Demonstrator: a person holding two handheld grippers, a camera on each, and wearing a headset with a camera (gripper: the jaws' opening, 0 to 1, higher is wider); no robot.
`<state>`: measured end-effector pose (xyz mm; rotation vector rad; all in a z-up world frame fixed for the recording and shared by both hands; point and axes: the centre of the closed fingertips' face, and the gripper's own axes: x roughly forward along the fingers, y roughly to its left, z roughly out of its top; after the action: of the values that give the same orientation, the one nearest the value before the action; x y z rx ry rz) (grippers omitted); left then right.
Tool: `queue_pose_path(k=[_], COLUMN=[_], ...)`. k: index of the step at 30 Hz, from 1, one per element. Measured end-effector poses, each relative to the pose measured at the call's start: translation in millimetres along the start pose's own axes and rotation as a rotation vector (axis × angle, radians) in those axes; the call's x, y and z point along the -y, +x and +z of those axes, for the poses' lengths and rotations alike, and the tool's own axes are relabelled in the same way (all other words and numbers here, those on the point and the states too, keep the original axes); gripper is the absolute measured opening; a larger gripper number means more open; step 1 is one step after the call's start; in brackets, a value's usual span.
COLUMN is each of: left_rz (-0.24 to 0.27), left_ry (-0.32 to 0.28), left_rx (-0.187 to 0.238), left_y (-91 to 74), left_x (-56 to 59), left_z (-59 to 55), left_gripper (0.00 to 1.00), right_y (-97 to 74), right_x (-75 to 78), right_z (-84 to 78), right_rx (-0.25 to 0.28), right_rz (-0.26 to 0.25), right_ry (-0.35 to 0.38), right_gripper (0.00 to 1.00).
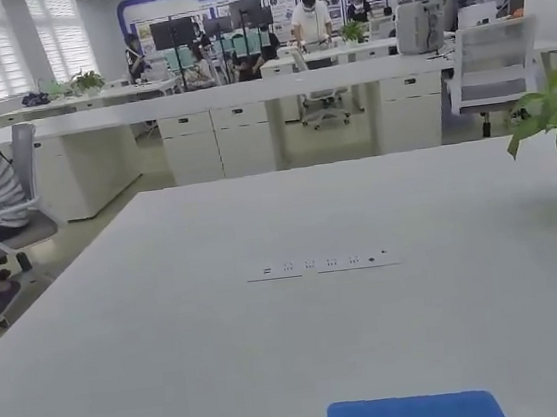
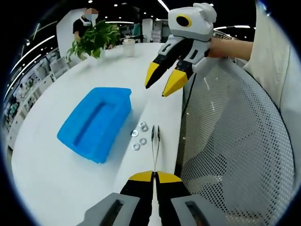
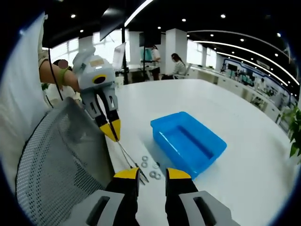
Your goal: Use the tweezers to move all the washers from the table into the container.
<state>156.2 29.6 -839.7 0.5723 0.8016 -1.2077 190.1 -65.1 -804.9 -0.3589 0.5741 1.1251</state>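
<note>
In the left gripper view my left gripper [image 2: 154, 177] is shut on thin metal tweezers [image 2: 154, 143], whose tips point past several small washers [image 2: 139, 134] lying on the white table near its edge. A blue rectangular container [image 2: 96, 121] sits just beyond the washers. My right gripper [image 2: 164, 84] hovers above them, jaws slightly apart and holding nothing. In the right gripper view my right gripper [image 3: 153, 174] is open over the washers [image 3: 150, 167], the left gripper [image 3: 112, 128] holds the tweezers [image 3: 130, 162], and the container [image 3: 188, 140] lies to the right. The container's [image 1: 415, 414] rim shows at the head view's bottom edge.
A mesh chair back [image 2: 230, 141] stands close against the table edge beside both grippers. A potted plant [image 2: 94, 38] and a white cup [image 2: 128, 47] stand at the table's far end. A power strip [image 1: 323, 263] lies mid-table. People sit at desks behind.
</note>
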Motion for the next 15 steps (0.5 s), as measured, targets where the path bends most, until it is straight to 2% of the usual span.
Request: queue_pose_path(k=[1,3,6,10,12,15], left_rz=[0.002,0.025,0.032,0.027,0.021,0.014], left_ry=[0.002,0.05,0.058,0.056,0.078,0.118], left_rx=[0.001,0.011,0.018,0.025,0.014,-0.003], left_y=[-2.0,-7.9,-13.2,-15.3,-15.3,-16.6], left_x=[0.3,-1.3,0.0,-0.6,-0.6,-0.4], left_z=[0.1,3.8,8.6,15.7,18.1,22.6], left_gripper=[0.0,0.0,0.0,0.0,0.0,0.0], right_y=[5.8,16.6,32.9,55.0,62.8,69.0], right_x=[-5.0,-12.0,-26.0,-40.5,-45.7,-52.1], right_z=[1.2,2.7,7.4,7.8,4.4,0.3], right_rx=[0.001,-0.004,-0.009,-0.04,-0.064,-0.082], right_rz=[0.028,0.061,0.122,0.182,0.203,0.231], right_ry=[0.0,-0.005,-0.03,-0.132,-0.191,-0.221], right_gripper=[0.17,0.15,0.16,0.17,0.17,0.18])
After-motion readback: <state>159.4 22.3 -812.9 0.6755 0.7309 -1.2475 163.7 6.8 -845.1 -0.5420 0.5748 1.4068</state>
